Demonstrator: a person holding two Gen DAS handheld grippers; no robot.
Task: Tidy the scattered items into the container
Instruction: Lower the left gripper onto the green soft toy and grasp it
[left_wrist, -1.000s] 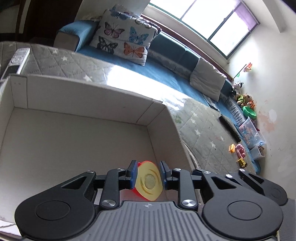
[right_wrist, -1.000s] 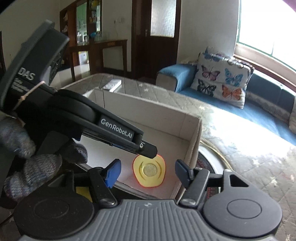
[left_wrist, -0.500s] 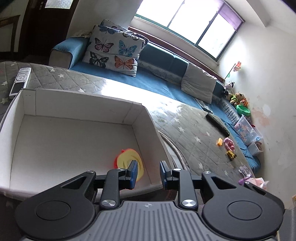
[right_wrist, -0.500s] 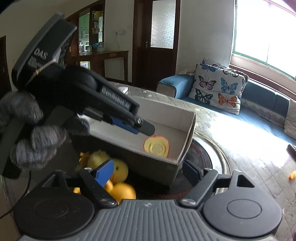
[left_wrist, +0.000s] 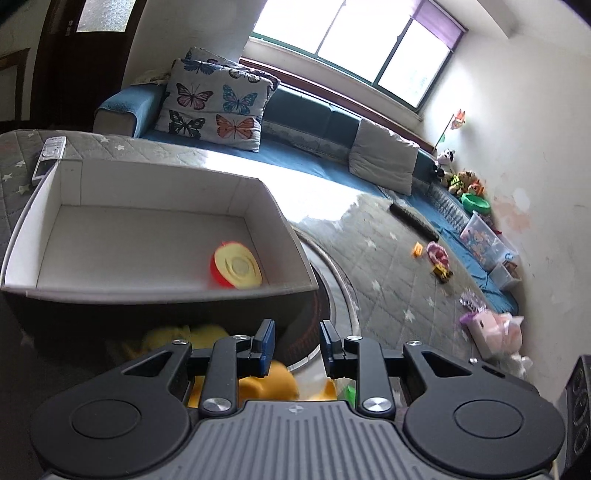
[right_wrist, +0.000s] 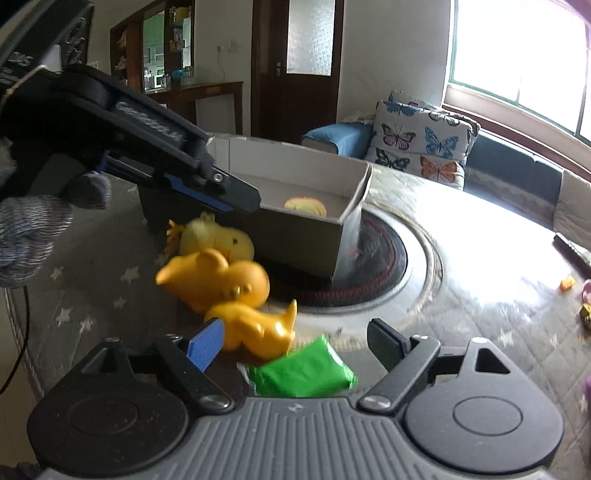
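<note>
- Sunlight from the big window (left_wrist: 354, 40) is washing over a grey quilted desk (right_wrist: 461, 280) with white stars, and a blue sofa with a butterfly cushion (left_wrist: 216, 107) is sitting behind it.
- I am holding my left gripper (left_wrist: 293, 345) released, with nothing between its jaws, just short of the near wall of the open cardboard box (left_wrist: 159, 293).
- Inside that box a red and yellow toy apple half (left_wrist: 236, 265) is lying alone near the front right corner, cut face up.
- My right gripper (right_wrist: 295, 341) is standing wide apart after just opening, with nothing pinched; my gloved left hand (right_wrist: 33, 225) is showing at the left of the right wrist view.
- Three yellow toy ducks (right_wrist: 218, 275) are lying huddled on the desk just beside the box's outer wall.
- A green packet (right_wrist: 304, 371) is lying next to the nearest duck, low between my right gripper's fingers and untouched.
- A white remote (left_wrist: 50, 158) is resting beyond the box, and small toys (left_wrist: 437, 258) are scattered well apart at the far right.
</note>
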